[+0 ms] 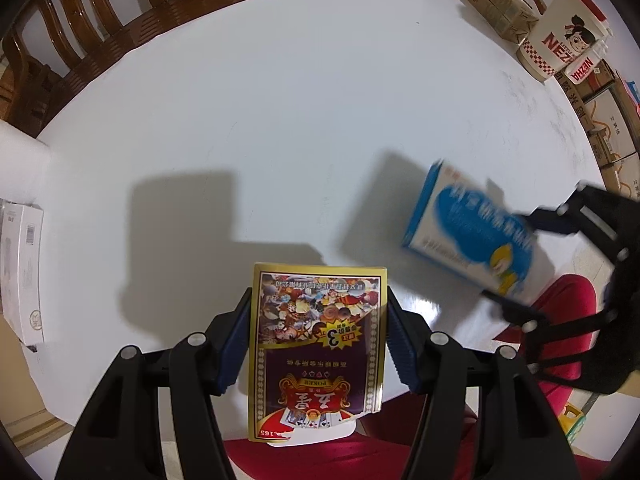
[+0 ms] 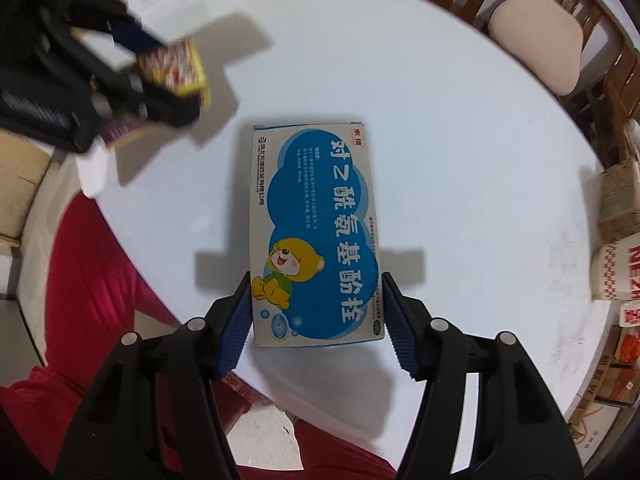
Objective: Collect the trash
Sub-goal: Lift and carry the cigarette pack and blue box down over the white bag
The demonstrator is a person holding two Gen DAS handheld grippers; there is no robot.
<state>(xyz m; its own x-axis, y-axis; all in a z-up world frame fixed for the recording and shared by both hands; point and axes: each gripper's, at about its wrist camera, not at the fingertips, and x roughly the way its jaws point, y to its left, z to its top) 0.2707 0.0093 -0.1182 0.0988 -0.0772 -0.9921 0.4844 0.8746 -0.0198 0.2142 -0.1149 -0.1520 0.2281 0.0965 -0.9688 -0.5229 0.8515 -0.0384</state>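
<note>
Blue ribbed pads (image 1: 232, 344) of our left gripper (image 1: 318, 344) sit closest to the lens, clamped on both long edges of the poker card box (image 1: 320, 352). Its gold-bordered face is toward the camera and its torn bottom flap hangs past the table edge. Holding it by the narrow sides keeps the flat carton from twisting out.

Our right gripper (image 2: 318, 320) does the same with the blue medicine box (image 2: 316, 236): pads pressed on both sides at the lower end, bear print facing up. We read both boxes as lifted clear of the white round table (image 1: 280, 112), since each throws a separate offset shadow on it. From the left wrist view the medicine box is smeared with motion blur, so we judge the right side is mid-swing.

Both pieces of trash are in hand, over the near rim of the table, above the red garment (image 2: 92, 264). We can't see a bin in either view, so the drop target is unknown.

Along the far rim stand a NEZHA paper cup (image 1: 560, 44), cardboard cartons (image 1: 500, 4) and a white box (image 1: 22, 268). We can't tell if they count as trash. Wooden chairs (image 1: 80, 28) ring the table.
</note>
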